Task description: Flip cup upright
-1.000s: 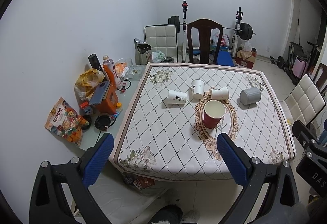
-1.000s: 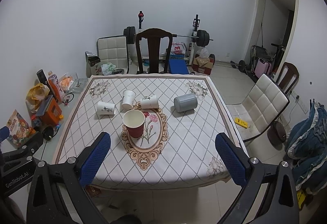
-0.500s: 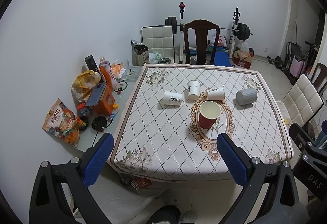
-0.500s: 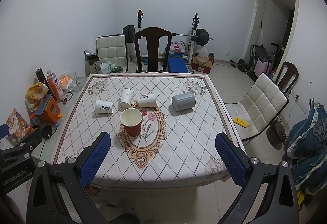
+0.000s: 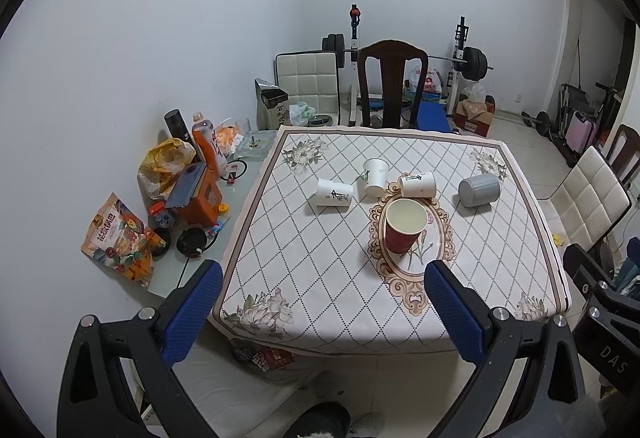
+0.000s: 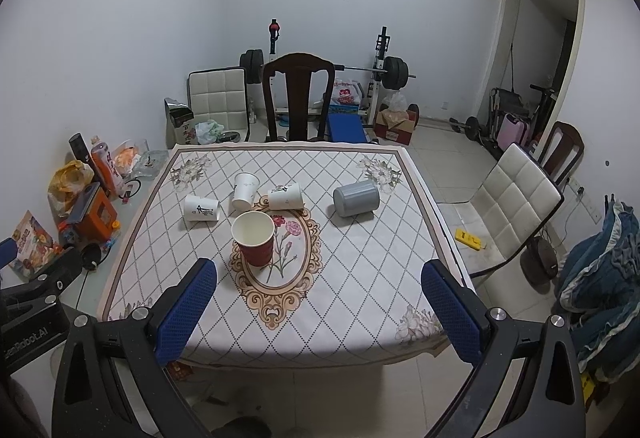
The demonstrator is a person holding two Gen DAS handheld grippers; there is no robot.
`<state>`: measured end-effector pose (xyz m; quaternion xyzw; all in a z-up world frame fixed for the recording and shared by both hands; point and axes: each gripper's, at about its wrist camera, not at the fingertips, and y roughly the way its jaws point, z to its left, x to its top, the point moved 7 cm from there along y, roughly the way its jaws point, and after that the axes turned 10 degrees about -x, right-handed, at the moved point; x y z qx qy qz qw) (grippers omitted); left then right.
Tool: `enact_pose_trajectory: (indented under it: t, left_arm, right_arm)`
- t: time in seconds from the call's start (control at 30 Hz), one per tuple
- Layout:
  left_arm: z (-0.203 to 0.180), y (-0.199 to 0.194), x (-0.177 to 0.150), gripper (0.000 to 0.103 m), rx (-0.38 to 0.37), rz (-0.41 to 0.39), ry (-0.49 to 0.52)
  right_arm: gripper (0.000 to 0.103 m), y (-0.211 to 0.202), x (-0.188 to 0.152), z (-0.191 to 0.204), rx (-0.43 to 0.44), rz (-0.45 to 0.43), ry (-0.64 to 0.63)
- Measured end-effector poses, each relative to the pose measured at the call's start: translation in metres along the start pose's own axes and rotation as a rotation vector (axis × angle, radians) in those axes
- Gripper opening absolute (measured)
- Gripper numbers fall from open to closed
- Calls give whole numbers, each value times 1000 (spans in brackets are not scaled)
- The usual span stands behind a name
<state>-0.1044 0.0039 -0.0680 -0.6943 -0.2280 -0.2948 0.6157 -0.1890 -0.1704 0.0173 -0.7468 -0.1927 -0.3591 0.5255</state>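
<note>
Jaws wide, red cup (image 5: 404, 225) far beyond

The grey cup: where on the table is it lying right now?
The grey cup lies on its side on the table's right half in both wrist views, right of the nearest white paper cup and beyond the upright red cup.

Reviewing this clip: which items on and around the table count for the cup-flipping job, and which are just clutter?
Job:
three tipped white paper cups
tipped grey cup
upright red cup
left gripper, right gripper, both open

Clutter:
snack bag
orange bottle
wooden chair
barbell
</note>
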Motion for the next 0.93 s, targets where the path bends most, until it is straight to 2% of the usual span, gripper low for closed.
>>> enact_pose_trajectory:
  t: [0.93]
  left_arm:
    - [-6, 0, 2, 103, 1, -3, -4]
  right_arm:
    - [103, -2, 0, 2, 14, 2, -12]
